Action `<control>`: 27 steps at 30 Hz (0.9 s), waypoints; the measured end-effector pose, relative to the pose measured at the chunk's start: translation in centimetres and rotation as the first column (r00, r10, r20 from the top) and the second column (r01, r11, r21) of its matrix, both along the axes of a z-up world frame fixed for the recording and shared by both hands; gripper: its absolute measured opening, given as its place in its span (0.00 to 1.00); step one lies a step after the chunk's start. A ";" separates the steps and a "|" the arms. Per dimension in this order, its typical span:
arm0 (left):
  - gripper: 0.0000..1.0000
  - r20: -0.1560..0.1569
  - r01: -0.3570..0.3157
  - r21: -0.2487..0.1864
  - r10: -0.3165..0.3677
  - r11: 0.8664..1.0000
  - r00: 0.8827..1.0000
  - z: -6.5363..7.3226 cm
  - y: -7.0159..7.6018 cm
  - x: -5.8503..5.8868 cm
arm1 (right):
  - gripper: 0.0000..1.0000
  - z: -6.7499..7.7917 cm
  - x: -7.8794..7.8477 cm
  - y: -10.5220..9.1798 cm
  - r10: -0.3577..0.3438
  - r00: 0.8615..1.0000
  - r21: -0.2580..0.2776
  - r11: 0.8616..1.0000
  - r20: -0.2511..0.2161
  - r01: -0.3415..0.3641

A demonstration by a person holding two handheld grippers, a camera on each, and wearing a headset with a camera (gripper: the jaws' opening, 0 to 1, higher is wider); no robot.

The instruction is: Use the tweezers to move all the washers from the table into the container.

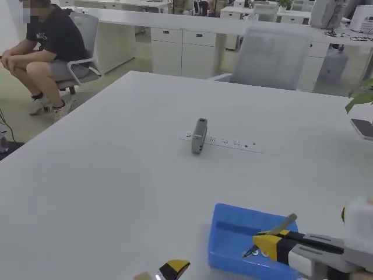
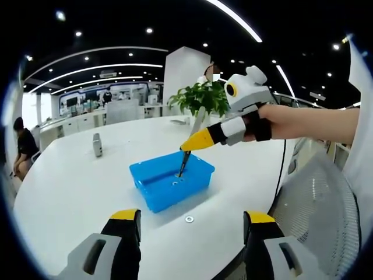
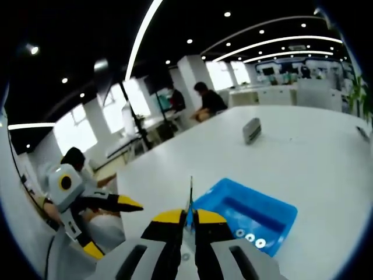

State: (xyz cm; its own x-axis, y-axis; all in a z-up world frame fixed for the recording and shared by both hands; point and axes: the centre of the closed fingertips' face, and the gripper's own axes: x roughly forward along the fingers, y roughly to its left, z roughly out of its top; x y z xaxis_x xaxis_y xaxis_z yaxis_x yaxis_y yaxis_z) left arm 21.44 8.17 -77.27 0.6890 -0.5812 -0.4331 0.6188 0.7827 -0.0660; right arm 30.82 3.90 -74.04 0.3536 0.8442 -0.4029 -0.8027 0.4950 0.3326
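Observation:
A blue container stands near the table's front edge. My right gripper is shut on metal tweezers, whose tips point down into the container. In the left gripper view the tweezers reach inside the container beside a washer. One washer lies on the table in front of the container. My left gripper is open and holds nothing, hovering short of that washer. The right gripper view shows three washers in the container.
A power strip with a grey adapter lies mid-table. A grey chair stands at the far edge and a person sits at the back left. A plant is at the right edge.

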 end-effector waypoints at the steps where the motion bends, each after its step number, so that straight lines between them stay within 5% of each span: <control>1: 0.72 0.000 0.001 0.000 -0.001 1.000 1.000 0.0 0.0 0.0 | 0.03 0.0 0.2 0.0 -0.001 1.000 -0.002 1.000 0.001 0.001; 27: 0.72 -0.007 0.008 0.002 -0.008 1.000 1.000 -0.1 -0.1 -0.1 | 0.03 -3.2 3.9 0.0 -0.046 0.998 -0.070 0.997 -0.036 0.044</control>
